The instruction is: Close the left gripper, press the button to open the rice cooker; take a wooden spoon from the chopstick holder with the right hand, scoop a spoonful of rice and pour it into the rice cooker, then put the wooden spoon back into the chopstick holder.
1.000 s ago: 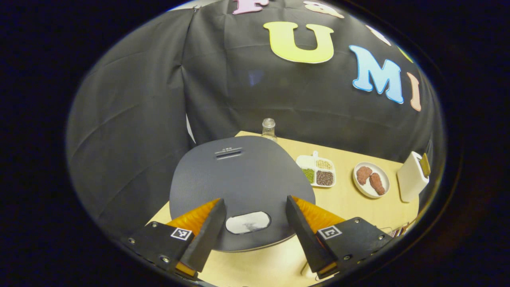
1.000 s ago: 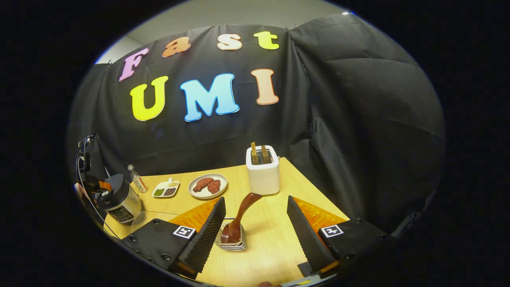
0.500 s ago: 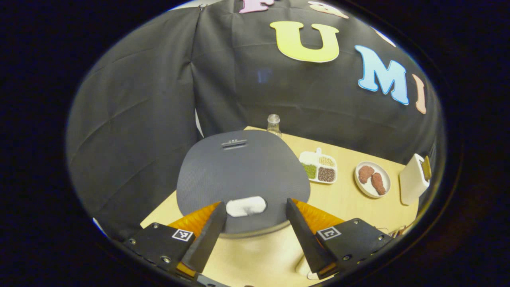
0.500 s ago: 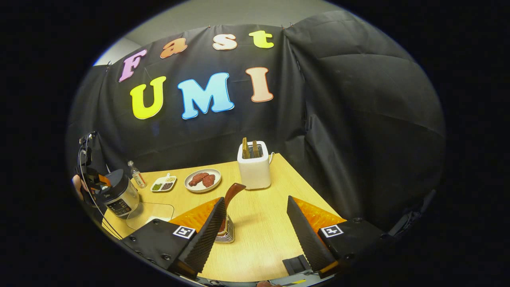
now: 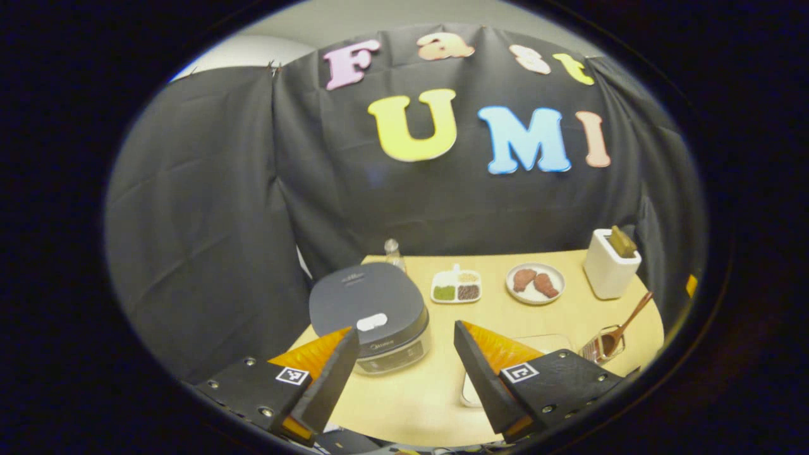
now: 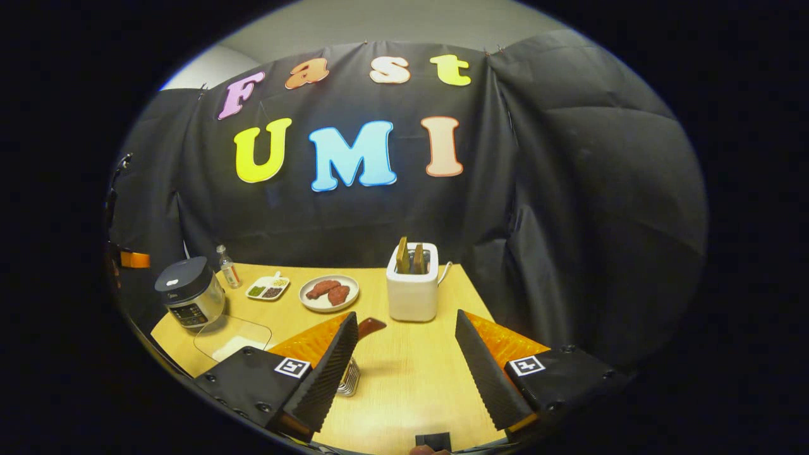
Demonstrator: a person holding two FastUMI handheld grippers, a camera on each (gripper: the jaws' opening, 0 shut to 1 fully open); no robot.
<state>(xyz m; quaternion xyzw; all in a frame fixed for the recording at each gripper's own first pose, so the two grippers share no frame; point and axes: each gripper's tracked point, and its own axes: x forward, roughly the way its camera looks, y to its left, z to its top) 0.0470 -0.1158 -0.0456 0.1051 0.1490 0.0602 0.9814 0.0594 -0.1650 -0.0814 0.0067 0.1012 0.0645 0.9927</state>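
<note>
The grey rice cooker (image 5: 370, 316) stands at the table's left with its lid down and a pale button (image 5: 371, 322) on the lid's front. My left gripper (image 5: 404, 379) hovers open, back from the cooker, touching nothing. The wooden spoon (image 5: 626, 322) leans in the wire chopstick holder (image 5: 603, 346) at the right. In the right gripper view the cooker (image 6: 189, 294) sits far left, with a clear rice container (image 6: 231, 338) in front of it. My right gripper (image 6: 404, 379) is open; the holder (image 6: 347, 379) and spoon handle (image 6: 370, 325) peek out beside its left finger.
A white toaster (image 6: 413, 281) with two slices stands at the back right. A plate of meat (image 6: 328, 292), a divided dish of grains (image 6: 268, 287) and a small bottle (image 6: 227, 266) line the back edge. The black cloth wall surrounds the table.
My left gripper has drawn back and up from right over the cooker lid, staying open. The right gripper also pulled back, and the spoon holder slid behind its left finger.
</note>
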